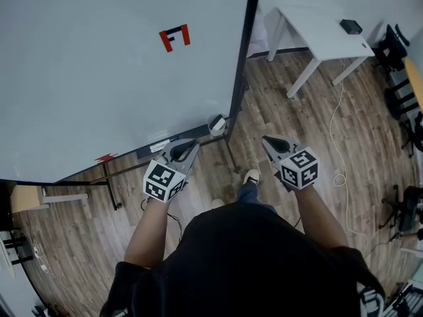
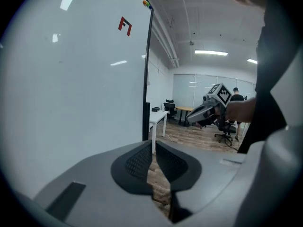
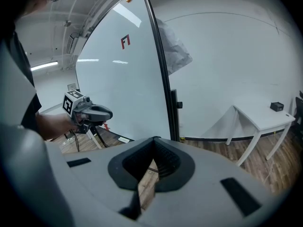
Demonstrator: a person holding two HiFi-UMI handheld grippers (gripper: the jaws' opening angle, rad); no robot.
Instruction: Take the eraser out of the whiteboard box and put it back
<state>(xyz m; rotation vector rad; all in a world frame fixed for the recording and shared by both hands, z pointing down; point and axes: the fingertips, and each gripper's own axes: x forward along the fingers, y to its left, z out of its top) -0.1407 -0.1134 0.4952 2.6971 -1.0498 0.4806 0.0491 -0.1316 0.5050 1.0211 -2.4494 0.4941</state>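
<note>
Left gripper (image 1: 192, 144) and right gripper (image 1: 266, 140), jaws together, empty; eraser (image 1: 159, 146), perhaps, lengthwise along whiteboard tray (image 1: 143, 153).

Bright ceiling strip lights (image 2: 210, 53); fisheye edges dark.

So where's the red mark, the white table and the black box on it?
red mark (image 1: 174, 37), head view, its middle.
white table (image 1: 320, 32), head view, bare tabletop.
black box (image 1: 350, 26), head view, its top.
</note>
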